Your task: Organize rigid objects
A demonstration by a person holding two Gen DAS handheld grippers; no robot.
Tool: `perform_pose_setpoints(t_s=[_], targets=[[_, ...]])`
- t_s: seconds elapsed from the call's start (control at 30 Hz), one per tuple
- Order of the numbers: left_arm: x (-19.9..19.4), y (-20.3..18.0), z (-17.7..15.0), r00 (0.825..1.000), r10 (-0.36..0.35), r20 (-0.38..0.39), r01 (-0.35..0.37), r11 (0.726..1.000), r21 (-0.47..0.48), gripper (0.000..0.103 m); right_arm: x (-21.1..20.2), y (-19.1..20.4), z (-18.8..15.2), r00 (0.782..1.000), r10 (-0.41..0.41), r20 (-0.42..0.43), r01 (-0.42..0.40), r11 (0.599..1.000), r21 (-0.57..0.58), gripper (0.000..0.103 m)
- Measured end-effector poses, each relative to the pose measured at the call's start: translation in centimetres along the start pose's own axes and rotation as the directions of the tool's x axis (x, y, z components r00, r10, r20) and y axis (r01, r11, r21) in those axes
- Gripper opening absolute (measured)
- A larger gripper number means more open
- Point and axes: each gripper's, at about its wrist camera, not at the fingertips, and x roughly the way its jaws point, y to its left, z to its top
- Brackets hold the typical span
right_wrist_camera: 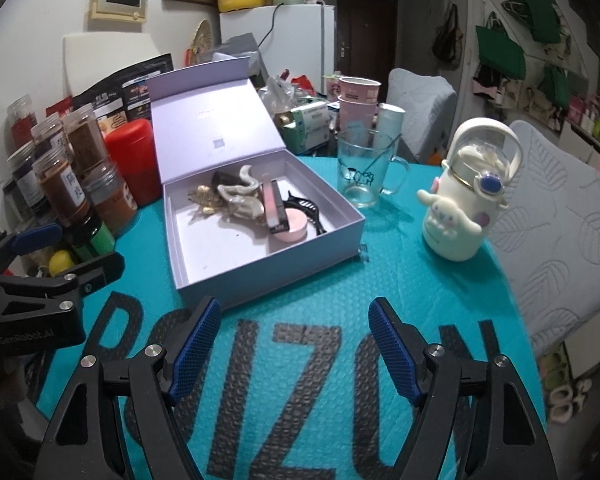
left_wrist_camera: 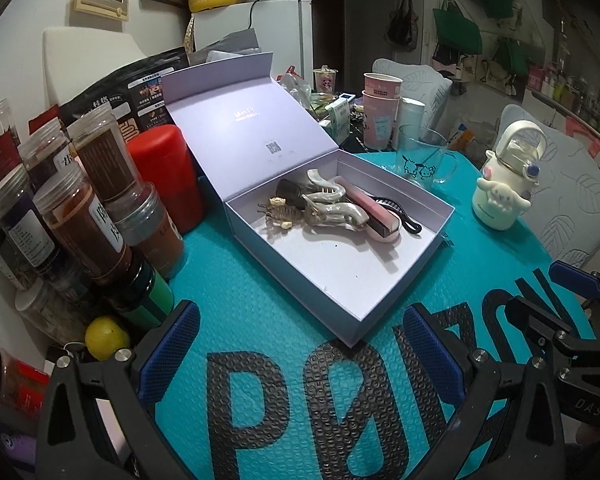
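- The left gripper (left_wrist_camera: 300,356) hangs low over the teal mat (left_wrist_camera: 260,280); its blue-padded jaws stand wide apart and hold nothing; the near corner of the box lies just ahead of it, between the two pads
- The right gripper (right_wrist_camera: 294,344) is likewise spread with nothing between its fingers; it hovers over the black lettering on the mat (right_wrist_camera: 380,280), near the front wall of the box; it also shows at the right edge of the left wrist view (left_wrist_camera: 572,292), and the left one shows at the left edge of the right wrist view (right_wrist_camera: 40,256)
- The pale lilac box (left_wrist_camera: 380,312) (right_wrist_camera: 204,284) sits on the mat with its hinged lid (left_wrist_camera: 240,120) tilted back and open
- Inside, gathered toward the far half: pearly hair claws (left_wrist_camera: 332,204) (right_wrist_camera: 238,196), a gold clip (left_wrist_camera: 278,212), a dark item at the back, a pink case (left_wrist_camera: 374,216) (right_wrist_camera: 290,226) and a black comb-like clip (left_wrist_camera: 400,216) (right_wrist_camera: 306,210) nearest the right wall; the near half of the floor is bare
- Left of the box stand clear spice jars (left_wrist_camera: 100,184) (right_wrist_camera: 64,184) and a red canister (left_wrist_camera: 166,176), the canister just beside the lid
- Right of the box, apart from it: a glass mug (left_wrist_camera: 420,160) (right_wrist_camera: 360,172) with a cartoon print, and a white character bottle (left_wrist_camera: 504,184) (right_wrist_camera: 464,200) standing upright
- Pink paper cups (left_wrist_camera: 380,112) are stacked behind the mug
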Motion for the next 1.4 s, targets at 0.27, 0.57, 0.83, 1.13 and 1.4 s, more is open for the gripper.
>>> perform_pose_setpoints(t_s=[0.27, 0.57, 0.83, 1.13, 1.4], targets=[[-0.36, -0.04, -0.08, 1.000, -0.001, 0.009, 0.001, 1.000, 0.001, 0.103, -0.15, 0.04, -0.16, 1.000, -0.001, -0.001, 0.001, 1.000, -0.003, 0.077], [-0.33, -0.11, -0.03, 1.000, -0.007, 0.004, 0.007, 1.000, 0.000, 0.103, -0.31, 0.09, -0.24, 1.000, -0.002, -0.002, 0.002, 1.000, -0.006, 0.077], [0.02, -0.08, -0.05, 1.000, -0.016, -0.006, 0.016, 1.000, -0.004, 0.103, -0.18, 0.06, -0.23, 1.000, 0.005, -0.005, -0.005, 1.000, -0.010, 0.077], [0.13, 0.03, 0.01, 1.000, -0.021, -0.004, 0.020, 1.000, -0.007, 0.103, -0.10, 0.10, -0.13, 1.000, 0.005, -0.003, -0.005, 1.000, -0.016, 0.077], [0.11, 0.12, 0.08, 1.000, -0.013, -0.006, 0.012, 1.000, -0.010, 0.103, -0.24, 0.10, -0.08, 1.000, 0.005, 0.000, -0.005, 1.000, -0.020, 0.077]])
